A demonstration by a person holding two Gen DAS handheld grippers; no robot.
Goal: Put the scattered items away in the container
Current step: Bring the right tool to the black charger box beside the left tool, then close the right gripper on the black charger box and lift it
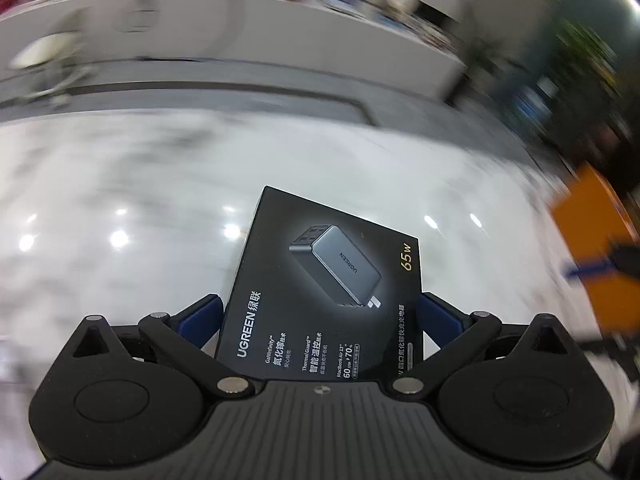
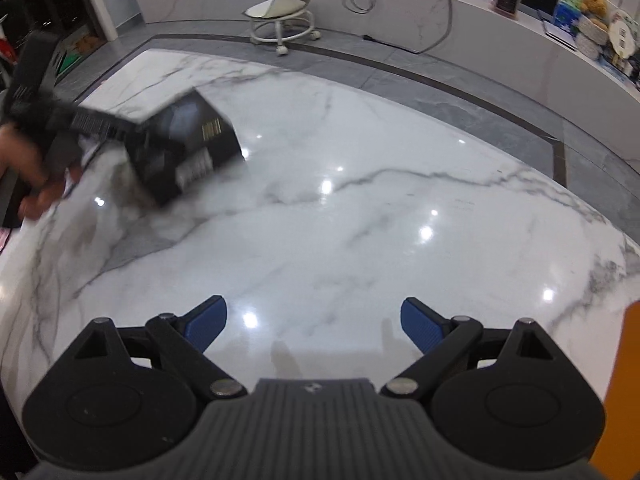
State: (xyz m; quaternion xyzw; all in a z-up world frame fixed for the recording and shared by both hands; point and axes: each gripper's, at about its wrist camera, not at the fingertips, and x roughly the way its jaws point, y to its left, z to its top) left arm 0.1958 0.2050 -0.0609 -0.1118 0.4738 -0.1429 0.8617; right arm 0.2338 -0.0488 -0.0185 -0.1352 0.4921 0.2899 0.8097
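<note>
The left gripper [image 1: 320,312] is clamping a black charger box [image 1: 324,292], its two blue-padded fingers [image 1: 202,320] pressing against the box's opposite long sides. The box is sitting between them with its printed face toward the camera, raised above the white marble floor [image 1: 120,184]. Its long axis is running forward along the fingers, leaning slightly to the right, and the far corner is pointing away from the gripper body. The near end of the box is hiding behind the gripper's ribbed housing, and the right finger is showing only as a sliver beside the box's edge.

In the right wrist view, the right gripper [image 2: 314,322] is hanging wide open over the marble, its blue pads [image 2: 422,326] well apart and touching nothing. At upper left there, the same box [image 2: 184,152] is appearing blurred, tilted, with its barcoded underside showing, held out from the left gripper [image 2: 132,132], which a hand [image 2: 24,172] is gripping at the frame's edge.

The left wrist view's background is smearing heavily. An orange shape [image 1: 596,248] at its right edge is too blurred to identify; a similar orange strip [image 2: 624,392] is cut off at the right wrist view's right edge. A white rolling stool [image 2: 282,12] is standing far off by the low marble ledge [image 2: 400,0].
</note>
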